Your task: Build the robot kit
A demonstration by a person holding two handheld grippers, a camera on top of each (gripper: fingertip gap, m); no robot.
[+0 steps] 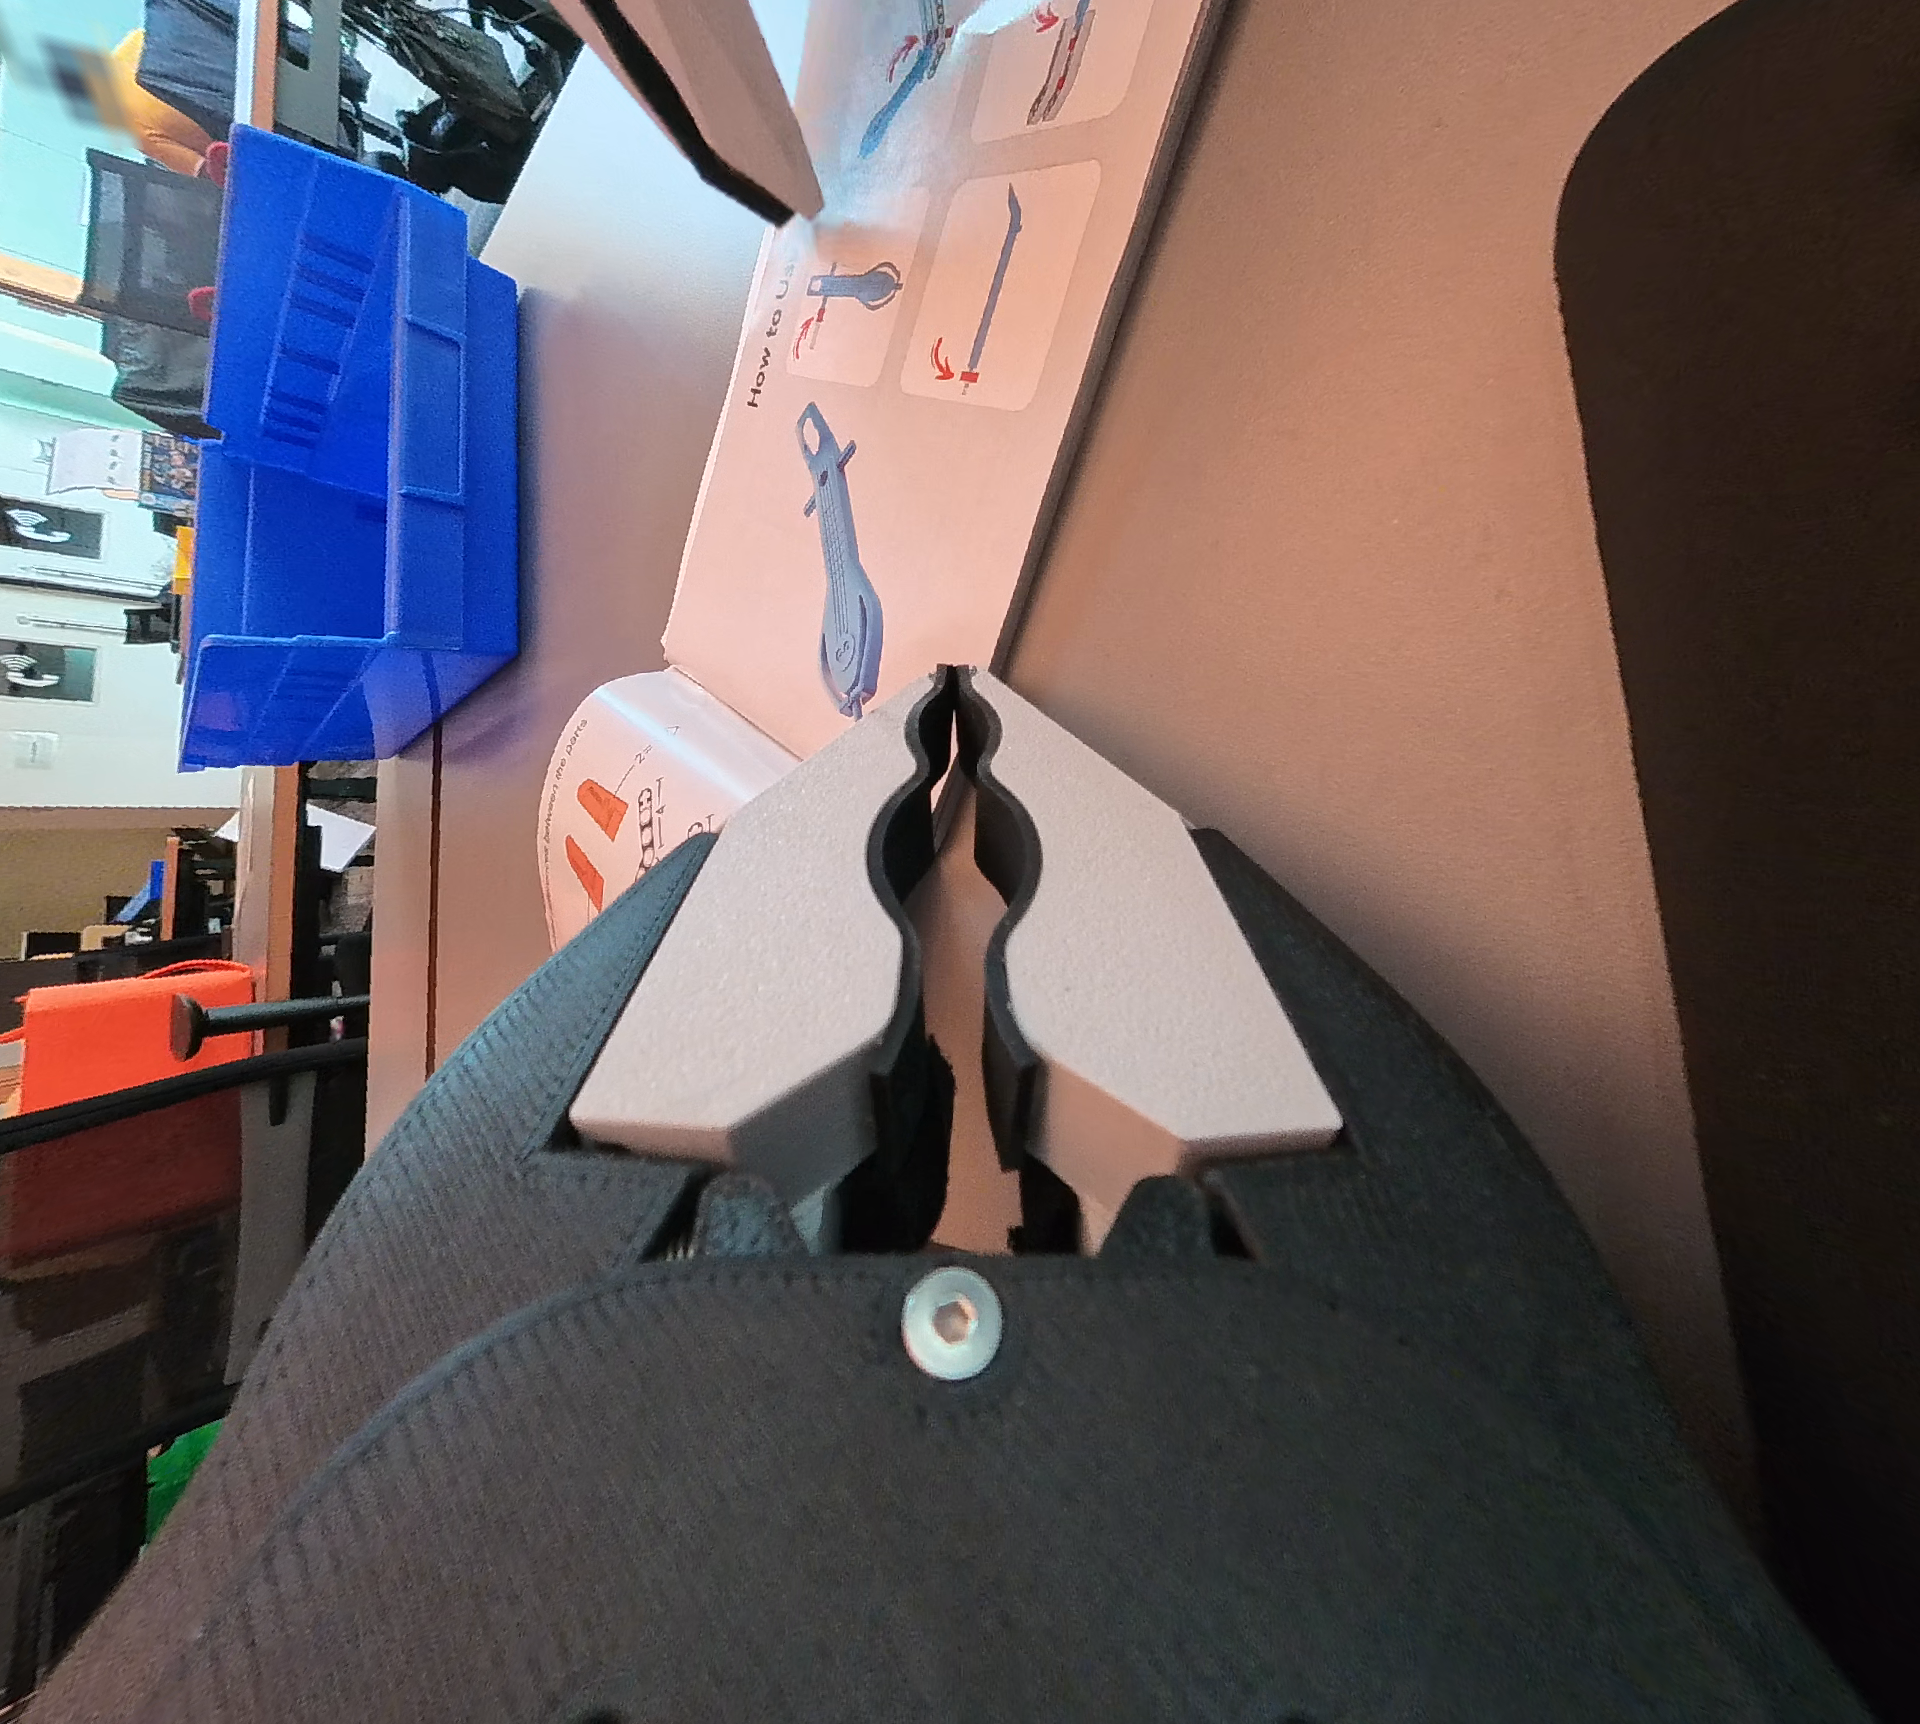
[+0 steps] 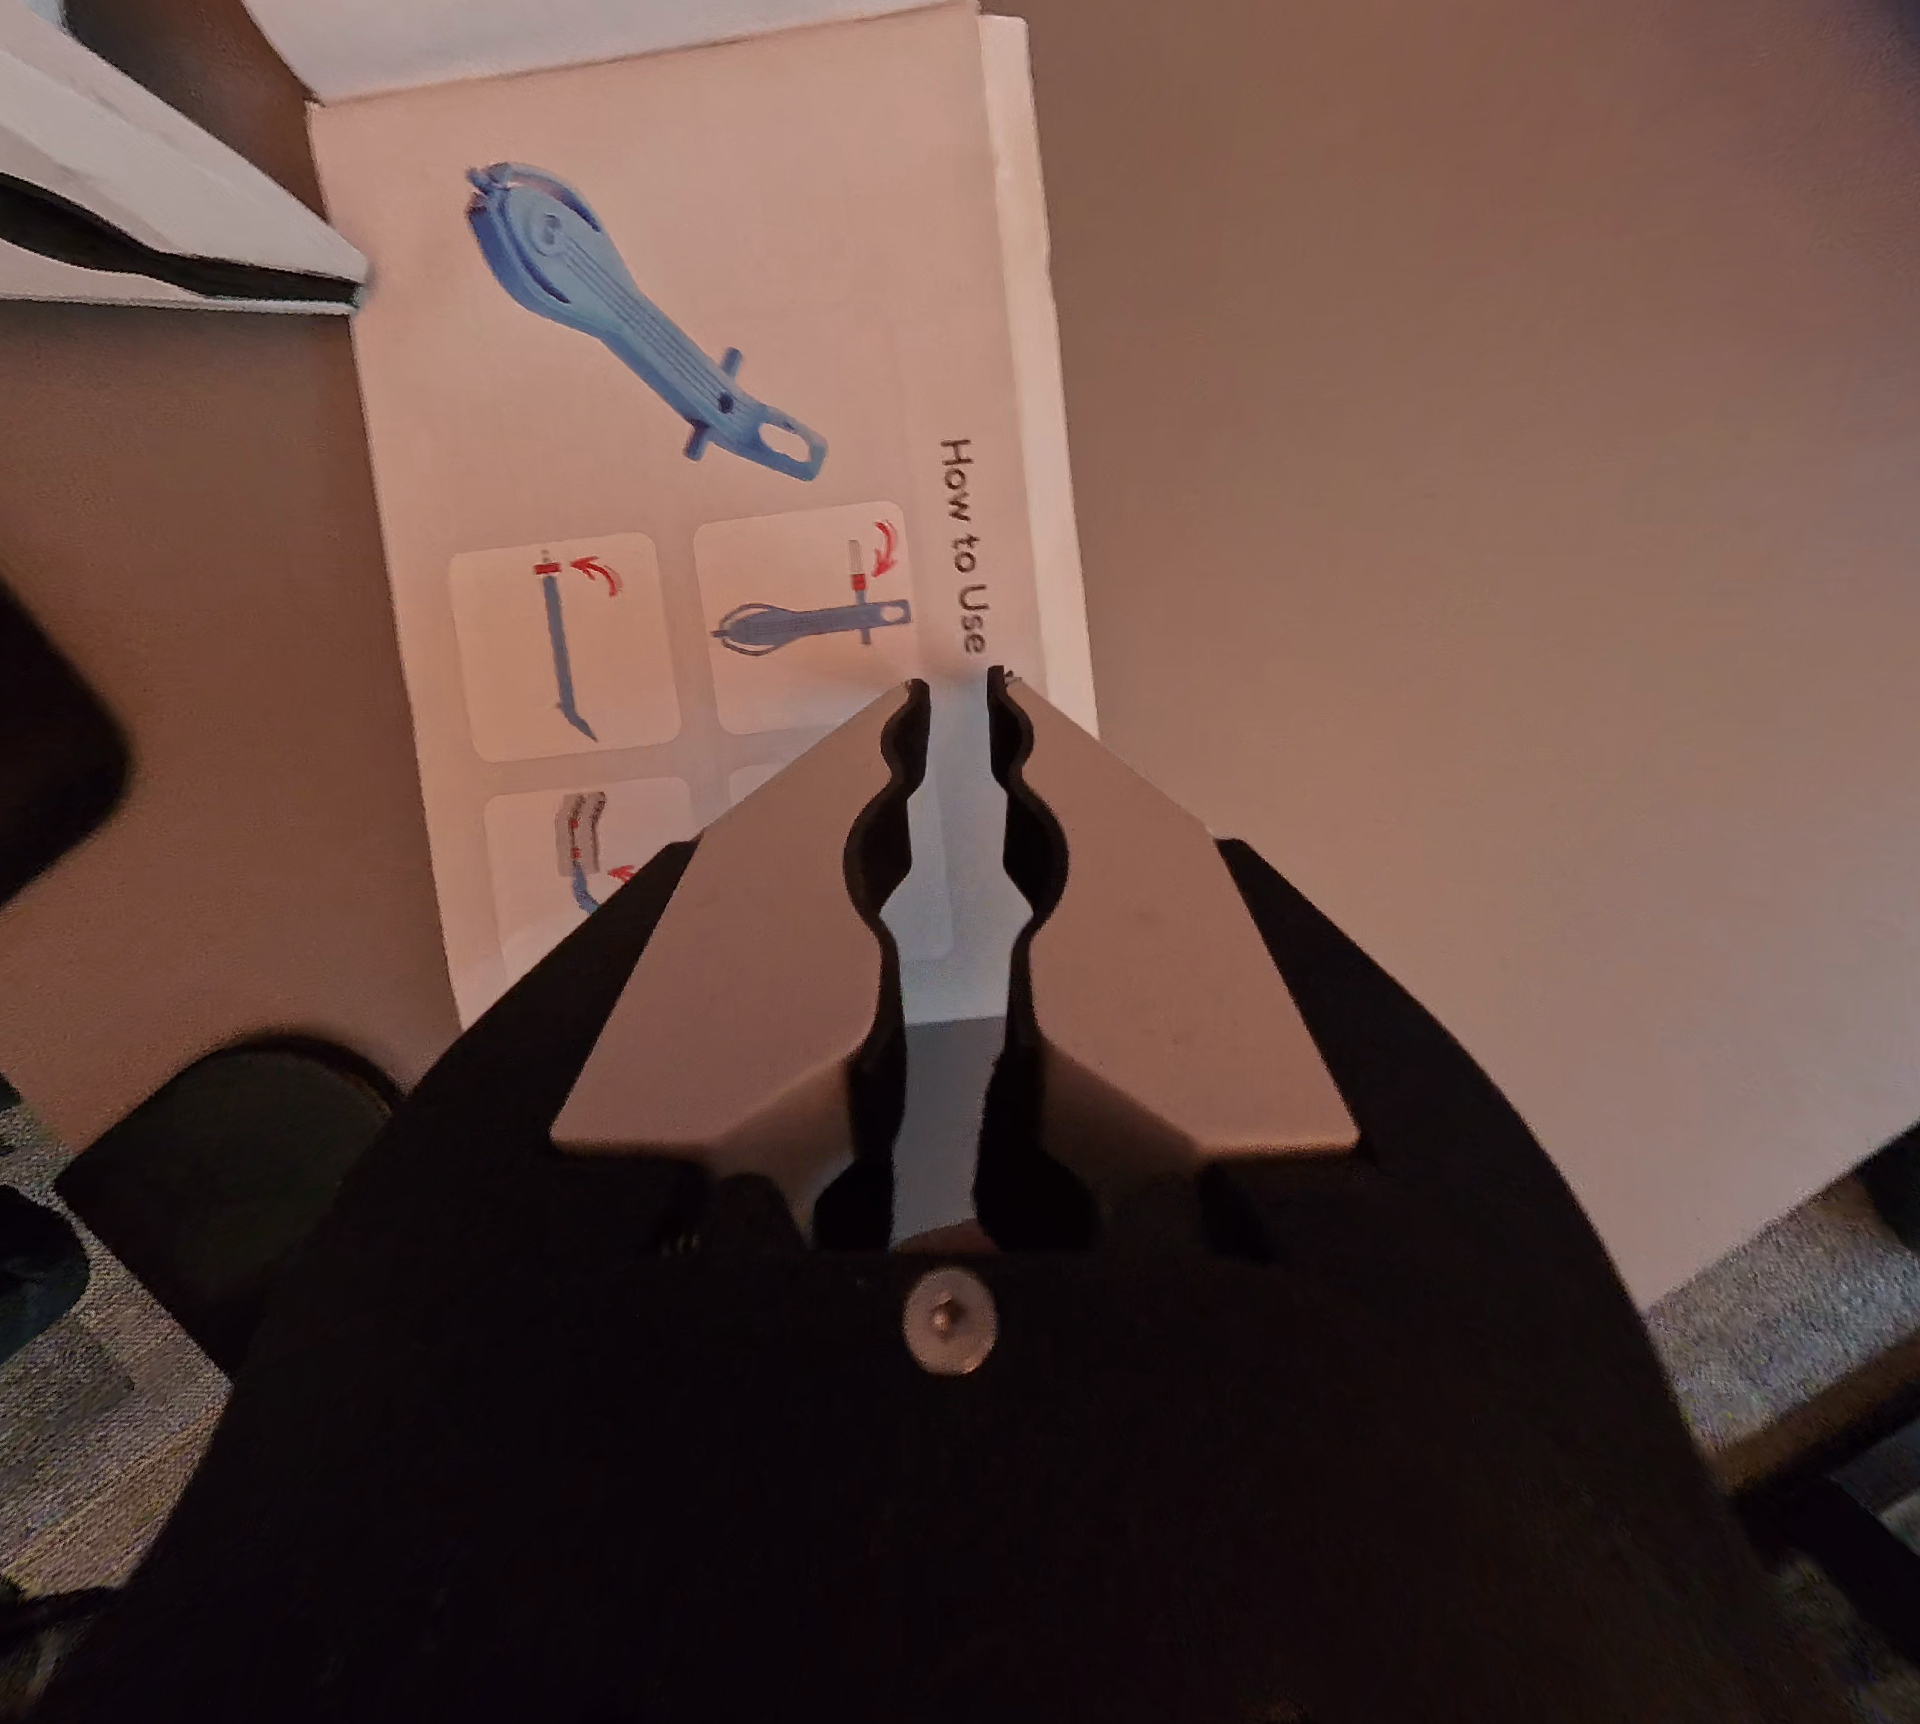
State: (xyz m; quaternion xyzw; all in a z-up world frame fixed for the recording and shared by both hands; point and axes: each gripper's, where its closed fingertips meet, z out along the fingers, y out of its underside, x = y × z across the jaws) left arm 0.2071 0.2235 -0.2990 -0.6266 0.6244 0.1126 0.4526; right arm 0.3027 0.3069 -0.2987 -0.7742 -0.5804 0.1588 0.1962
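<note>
My left gripper (image 1: 954, 682) has its tips pressed together on the near edge of a white instruction leaflet (image 1: 935, 386), pinching that thin edge at the centre of the left wrist view. The leaflet lies flat on the pale counter (image 1: 1351, 531), printed with blue tool drawings and red arrows, and a curled flap (image 1: 644, 791) of it rises at the lower left of my fingers. My right gripper (image 1: 727, 116) reaches in from the top of that frame, its tip touching the leaflet's far part. A blue bin (image 1: 353, 448) stands at the left, well apart from the leaflet.

In the right wrist view my right gripper (image 2: 956, 687) is slightly spread, a narrow gap between the tips, hovering over the leaflet (image 2: 675, 303) near its right edge, holding nothing that I can see. The counter (image 2: 1455, 427) fills the right side
</note>
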